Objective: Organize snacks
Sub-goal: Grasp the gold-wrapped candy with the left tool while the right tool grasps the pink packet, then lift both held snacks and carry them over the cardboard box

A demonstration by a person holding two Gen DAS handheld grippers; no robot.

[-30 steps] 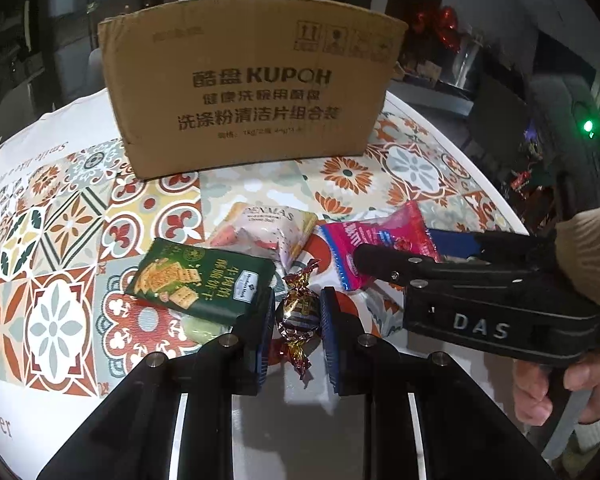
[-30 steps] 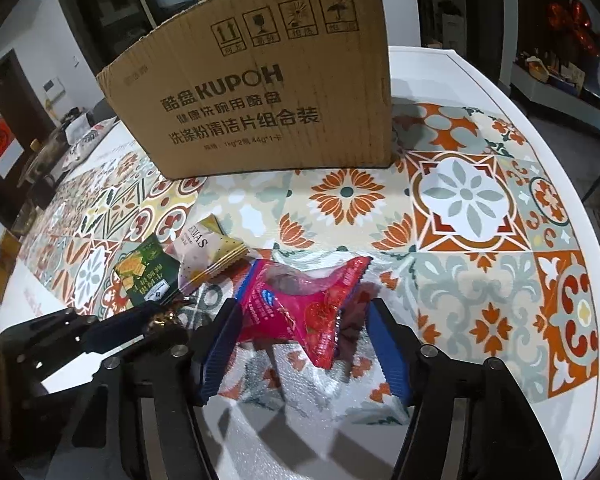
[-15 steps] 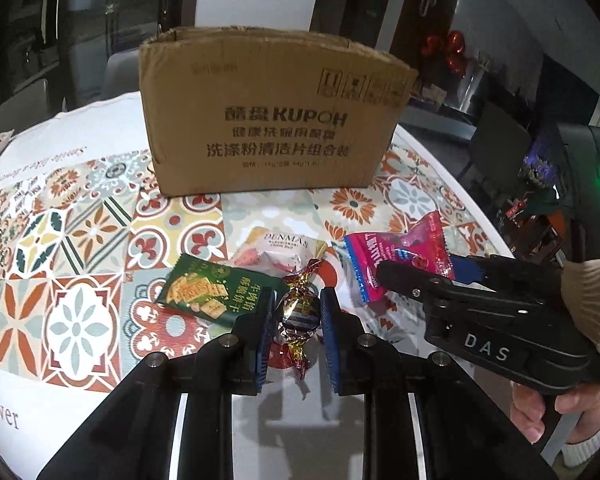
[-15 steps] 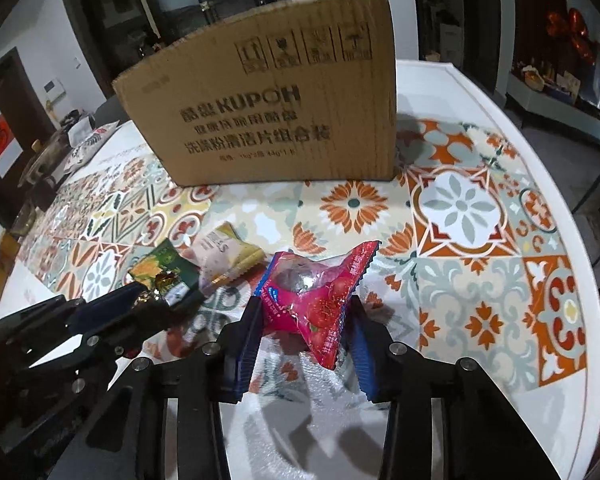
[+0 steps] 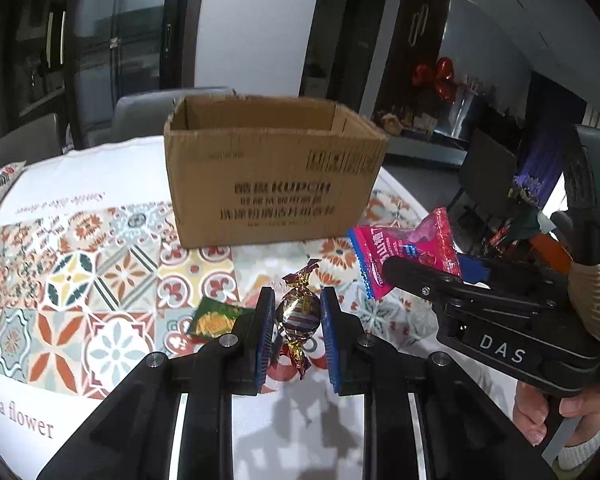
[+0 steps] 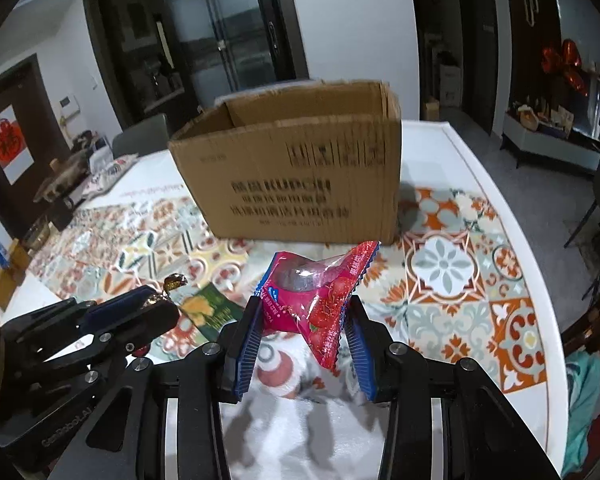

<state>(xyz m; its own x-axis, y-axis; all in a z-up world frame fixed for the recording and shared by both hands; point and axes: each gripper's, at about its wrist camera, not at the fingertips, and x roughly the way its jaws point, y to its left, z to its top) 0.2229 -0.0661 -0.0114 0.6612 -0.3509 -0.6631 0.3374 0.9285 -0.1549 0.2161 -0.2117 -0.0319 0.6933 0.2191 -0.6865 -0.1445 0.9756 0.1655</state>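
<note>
My left gripper (image 5: pixel 297 318) was lifted above the desk (image 5: pixel 80 184), and its jaws were clenched on a foil-wrapped candy (image 5: pixel 298 316) at lower centre of the left view. The candy looked round, striped in dark brown and silver, with crinkled red-gold twists sticking out above and below the blue ribbed pads. My right gripper (image 6: pixel 302 322) was raised too, its jaws grasping a pink snack packet (image 6: pixel 316 296) at the middle of the right view. That packet was glossy plastic, pinched at the waist, with zigzag ends and red fruit printed on it. In the left view the same packet (image 5: pixel 404 254) showed at right of centre, poking out of the right gripper's (image 5: pixel 416 276) black fingers.

Beyond both snacks stood the cardboard box (image 5: pixel 274 172), open at the top, brown and corrugated, with dark print on its near wall. Its top rim sat near the centre of the frame, and open tiled cloth lay between it and my jaws. In the right view the box (image 6: pixel 296 172) filled the centre, with bare patterned cloth to its right running out to the desk's (image 6: pixel 512 216) white curved edge.

A green snack packet (image 5: pixel 216 320) lay flat on the cloth just left of my left jaws. The cloth carried orange, teal and grey floral tiles, with a white border at the lower left.
</note>
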